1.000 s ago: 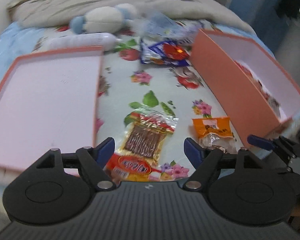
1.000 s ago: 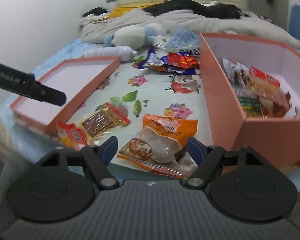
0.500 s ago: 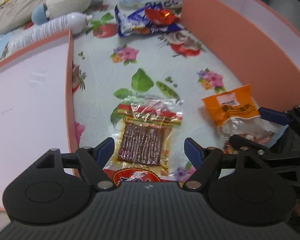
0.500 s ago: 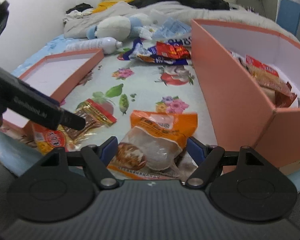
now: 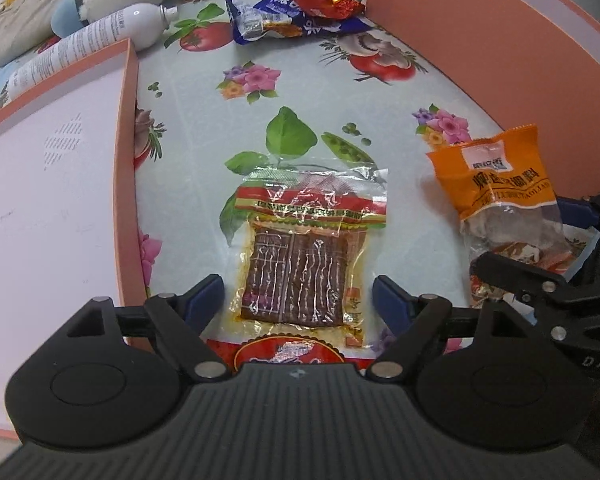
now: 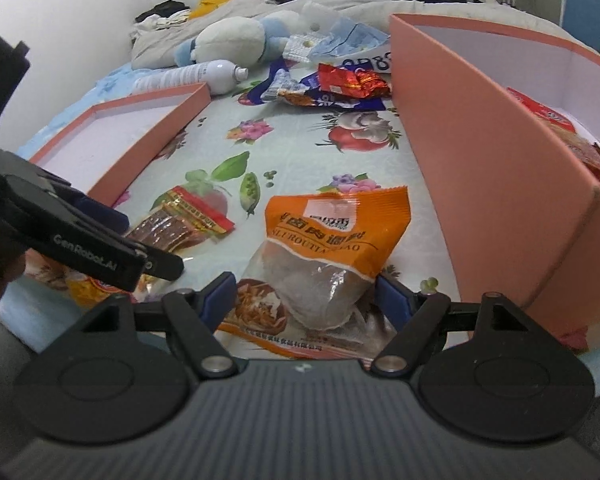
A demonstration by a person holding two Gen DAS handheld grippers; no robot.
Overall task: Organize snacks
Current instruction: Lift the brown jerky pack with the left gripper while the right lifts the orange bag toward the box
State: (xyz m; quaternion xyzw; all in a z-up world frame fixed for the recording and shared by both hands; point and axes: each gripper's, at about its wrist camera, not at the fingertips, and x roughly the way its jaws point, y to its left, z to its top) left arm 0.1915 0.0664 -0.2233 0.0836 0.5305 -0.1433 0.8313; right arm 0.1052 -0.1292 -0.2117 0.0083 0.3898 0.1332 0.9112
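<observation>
A clear packet of brown dried tofu (image 5: 300, 256) with a red and yellow band lies flat on the floral cloth. My left gripper (image 5: 298, 300) is open, its fingers on either side of the packet's near end. An orange packet (image 6: 320, 256) lies to the right. My right gripper (image 6: 306, 296) is open, its fingers on either side of the orange packet's clear lower part. The orange packet (image 5: 496, 196) also shows in the left wrist view, and the tofu packet (image 6: 180, 220) in the right wrist view. A deep pink box (image 6: 500, 168) at right holds several snacks.
A shallow pink lid (image 5: 52, 200) lies at left. A pile of blue and red snack wrappers (image 5: 300, 12) sits at the far end, next to a white bottle (image 5: 92, 44) and a plush toy (image 6: 236, 40). A red and yellow packet (image 5: 292, 354) lies under the left gripper.
Both grippers have moved forward and down over their packets. The left now straddles the tofu packet, the right straddles the orange packet. Both stay open.
</observation>
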